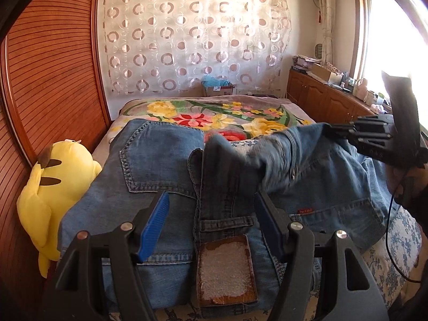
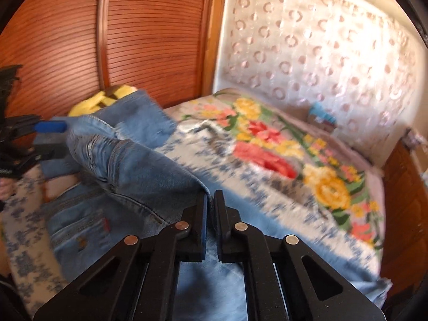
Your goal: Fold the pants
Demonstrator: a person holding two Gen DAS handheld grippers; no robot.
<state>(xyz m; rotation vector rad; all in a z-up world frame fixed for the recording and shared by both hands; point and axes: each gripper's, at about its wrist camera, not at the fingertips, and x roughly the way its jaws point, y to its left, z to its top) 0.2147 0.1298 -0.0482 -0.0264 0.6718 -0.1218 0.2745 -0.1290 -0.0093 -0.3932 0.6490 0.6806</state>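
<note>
Blue denim jeans point(image 1: 149, 165) lie spread across a bed point(image 2: 281, 187) covered with a floral blanket point(image 1: 214, 112), waistband and leather patch point(image 1: 226, 270) nearest the left wrist camera. The left gripper point(image 1: 214, 214) hovers over the waistband, its blue-padded jaws standing wide apart on either side of the centre seam, pressing on nothing. The right gripper point(image 2: 211, 208) has its jaws drawn nearly together on a fold of the jeans' edge, lifting denim off the bed so that the cloth runs raised from the trousers to its tips. A yellow plush toy point(image 1: 50, 187) leans against the slatted wooden wardrobe point(image 1: 53, 67) beside the bed. A circle-patterned curtain point(image 1: 192, 34) hangs behind, and low wooden cabinets point(image 1: 326, 99) stand under a bright window.
</note>
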